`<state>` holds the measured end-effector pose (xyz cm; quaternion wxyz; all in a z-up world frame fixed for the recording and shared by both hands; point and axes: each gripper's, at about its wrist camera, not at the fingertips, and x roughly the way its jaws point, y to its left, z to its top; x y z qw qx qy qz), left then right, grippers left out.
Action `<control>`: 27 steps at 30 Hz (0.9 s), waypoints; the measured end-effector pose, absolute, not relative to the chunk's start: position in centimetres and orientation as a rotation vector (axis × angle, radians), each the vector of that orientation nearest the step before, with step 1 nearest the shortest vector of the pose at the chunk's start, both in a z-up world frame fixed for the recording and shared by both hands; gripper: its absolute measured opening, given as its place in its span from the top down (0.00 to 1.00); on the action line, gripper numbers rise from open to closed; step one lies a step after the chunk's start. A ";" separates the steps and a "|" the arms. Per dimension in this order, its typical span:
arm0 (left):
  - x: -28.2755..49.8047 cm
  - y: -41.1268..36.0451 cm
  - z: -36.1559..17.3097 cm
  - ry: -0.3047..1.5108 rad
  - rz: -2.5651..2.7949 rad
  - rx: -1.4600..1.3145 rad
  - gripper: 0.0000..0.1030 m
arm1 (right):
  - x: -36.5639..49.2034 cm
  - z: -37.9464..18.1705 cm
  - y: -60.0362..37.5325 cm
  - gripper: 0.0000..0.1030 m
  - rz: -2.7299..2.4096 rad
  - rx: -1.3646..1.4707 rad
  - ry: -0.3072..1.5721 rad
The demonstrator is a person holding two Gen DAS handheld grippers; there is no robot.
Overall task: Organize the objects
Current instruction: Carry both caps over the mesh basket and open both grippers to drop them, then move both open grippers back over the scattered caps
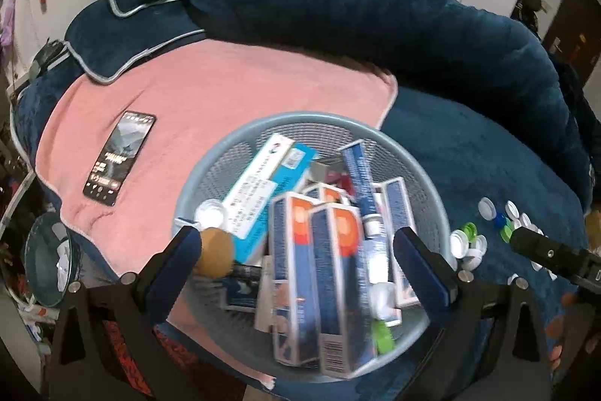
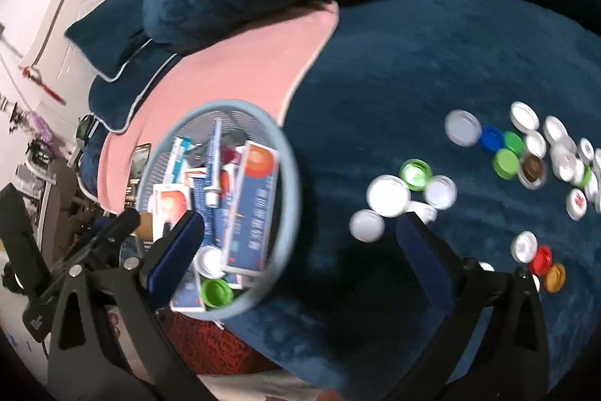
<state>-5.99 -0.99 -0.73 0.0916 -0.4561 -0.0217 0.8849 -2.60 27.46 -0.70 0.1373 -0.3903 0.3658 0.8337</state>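
Left wrist view: my left gripper (image 1: 296, 243) hangs spread wide over the round pale-blue mesh basket (image 1: 210, 168), grasping nothing. A tan cap-like object (image 1: 215, 252) sits against the left finger's inner face; I cannot tell whether it has dropped free. The basket already holds blue-and-orange cartons (image 1: 319, 273), a white-and-blue box (image 1: 263, 186), a white cap and a green one. A black smartphone (image 1: 119, 158) lies on the pink towel (image 1: 225, 93).

Right wrist view: my right gripper (image 2: 300, 235) is likewise released and empty, above the dark blue plush blanket (image 2: 394, 81). Many loose plastic bottle caps (image 2: 503, 153) remain scattered well apart from the basket, so I judge the sorting roughly part done. Motion blur obscures carton print, and the caps at the right edge are cut off.
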 end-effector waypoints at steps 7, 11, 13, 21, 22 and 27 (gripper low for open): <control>-5.0 2.9 0.1 0.045 2.590 -1.315 0.01 | 0.7 -1.3 29.5 0.00 2.356 -1.097 1.090; -4.5 4.7 0.6 0.083 2.570 -1.287 0.01 | 2.5 -1.9 30.4 0.00 2.327 -1.084 1.100; -4.3 5.6 0.6 0.099 2.558 -1.283 0.01 | 3.5 -2.2 30.8 0.00 2.311 -1.078 1.103; -3.4 9.0 0.9 0.159 2.512 -1.259 0.01 | 7.4 -3.7 33.0 0.00 2.245 -1.055 1.127; -3.3 9.5 0.8 0.168 2.504 -1.260 0.01 | 8.1 -3.9 33.4 0.00 2.233 -1.050 1.133; -2.7 11.7 0.7 0.194 2.463 -1.252 0.01 | 11.3 -5.1 35.3 0.00 2.164 -1.027 1.157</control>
